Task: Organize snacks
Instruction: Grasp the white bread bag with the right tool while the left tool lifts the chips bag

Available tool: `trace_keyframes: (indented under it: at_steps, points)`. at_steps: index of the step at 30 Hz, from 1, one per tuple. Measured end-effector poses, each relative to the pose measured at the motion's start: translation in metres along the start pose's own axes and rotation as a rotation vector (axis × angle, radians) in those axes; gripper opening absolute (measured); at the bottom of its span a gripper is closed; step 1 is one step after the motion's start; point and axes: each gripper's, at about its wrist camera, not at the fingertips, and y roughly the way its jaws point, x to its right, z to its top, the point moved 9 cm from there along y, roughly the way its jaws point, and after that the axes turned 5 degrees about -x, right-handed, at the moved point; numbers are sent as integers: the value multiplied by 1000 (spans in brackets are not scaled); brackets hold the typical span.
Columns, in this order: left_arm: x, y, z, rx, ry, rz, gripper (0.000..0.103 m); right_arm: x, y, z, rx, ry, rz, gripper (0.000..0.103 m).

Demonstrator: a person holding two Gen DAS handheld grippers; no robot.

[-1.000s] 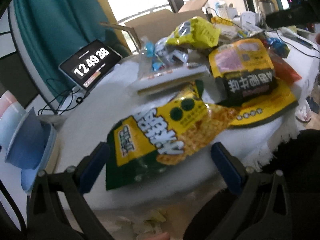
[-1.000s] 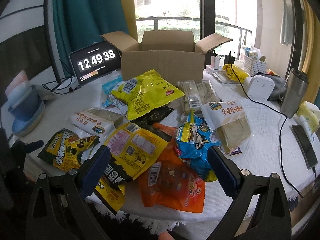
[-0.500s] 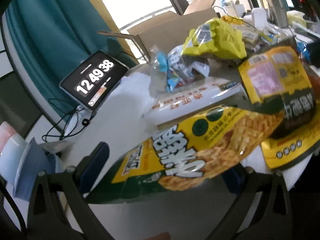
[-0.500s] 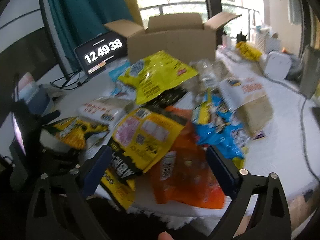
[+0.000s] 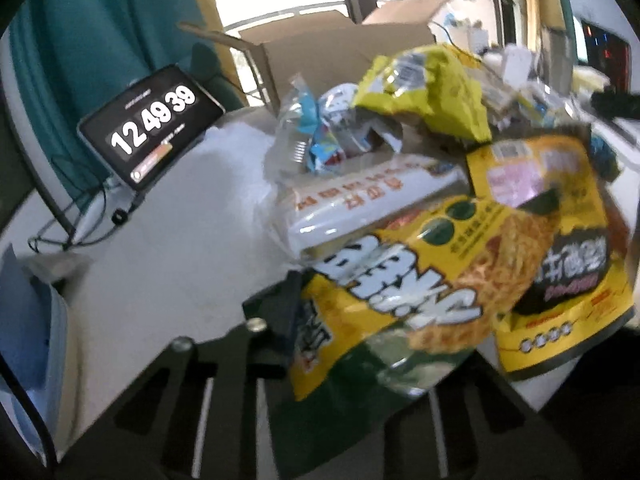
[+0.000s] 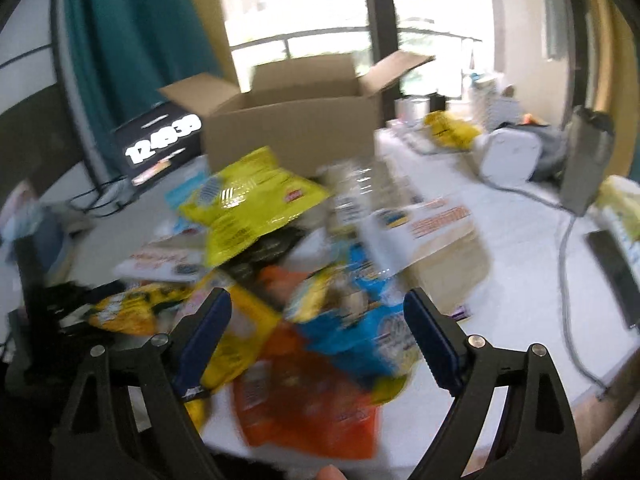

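While the left gripper (image 5: 320, 320) closes on the yellow-green snack bag (image 5: 400, 300) at lower centre, apparently lifted off the desk (image 5: 180, 240), the right gripper (image 6: 318, 336), jaws narrowing but empty, hovers over the blurred blue packet (image 6: 360, 320).

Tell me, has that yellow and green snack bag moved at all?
Yes. The snack bag has lifted and now overlaps the white packet it lay below, pinched in the closing left tool.

left gripper (image 5: 304, 320) has closed on the yellow-green snack bag (image 5: 400, 300), lifting it.
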Motion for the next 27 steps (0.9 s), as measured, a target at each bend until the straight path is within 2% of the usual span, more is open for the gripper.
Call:
trace_keyframes:
  at_steps: [6, 10, 16, 20, 24, 27]
  points:
    - [-2, -15, 1, 6, -82, -65, 10, 49, 20, 16, 20, 43, -146, 91]
    - [-5, -31, 2, 6, -151, -113, 7, 57, 43, 21, 2, 30, -180, 91]
    - [-10, -53, 9, 38, -230, -143, 6, 63, 70, 28, -19, -26, -251, 91]
    - [-11, -60, 19, 58, -264, -156, 6, 66, 79, 27, -41, -20, -221, 73]
    - [-8, -67, 35, 89, -280, -182, 6, 63, 71, 31, -7, -55, -224, 51]
    - [-7, -71, 50, 114, -281, -195, 6, 65, 55, 41, 41, -61, -222, 38]
